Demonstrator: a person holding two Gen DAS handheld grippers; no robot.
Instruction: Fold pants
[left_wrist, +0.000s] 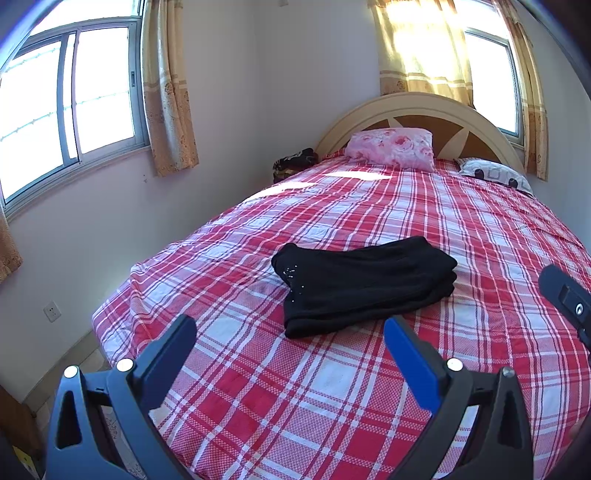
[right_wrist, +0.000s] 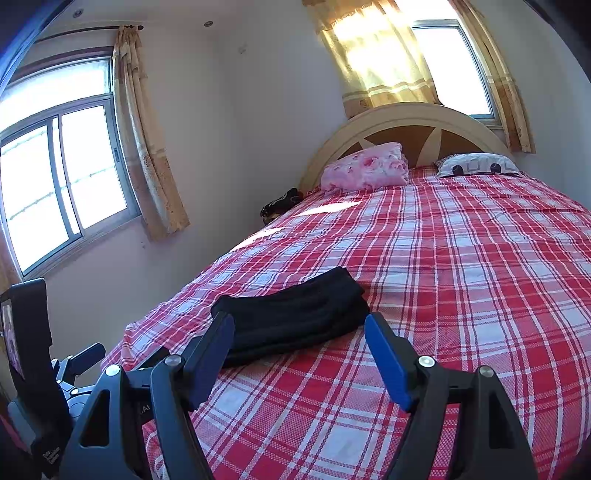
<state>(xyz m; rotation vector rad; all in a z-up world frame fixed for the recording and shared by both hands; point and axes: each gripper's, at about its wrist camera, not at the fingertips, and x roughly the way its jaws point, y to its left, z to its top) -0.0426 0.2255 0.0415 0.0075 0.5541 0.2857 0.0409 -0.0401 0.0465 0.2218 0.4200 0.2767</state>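
I am holding my left gripper (left_wrist: 290, 338) and my right gripper (right_wrist: 299, 334) both spread wide with nothing between the fingers, hovering above the plaid bedspread (left_wrist: 461, 229) just short of the black pants (left_wrist: 364, 284), which I judge means the folding is done or nearly done and I am only looking it over. The pants are lying as a compact stacked bundle on the foot half of the bed, closer to the window-side edge than to the far edge, well apart from the pink floral pillow (left_wrist: 393, 147) at the headboard (left_wrist: 417, 107). They are sitting flat so the layers rest on themselves without being held. The bundle's long axis is running roughly across the bed, side edge to side edge, slightly skewed; the end with small sparkly studs is pointing toward the window-side edge, and the layered folded edges are facing the opposite side.
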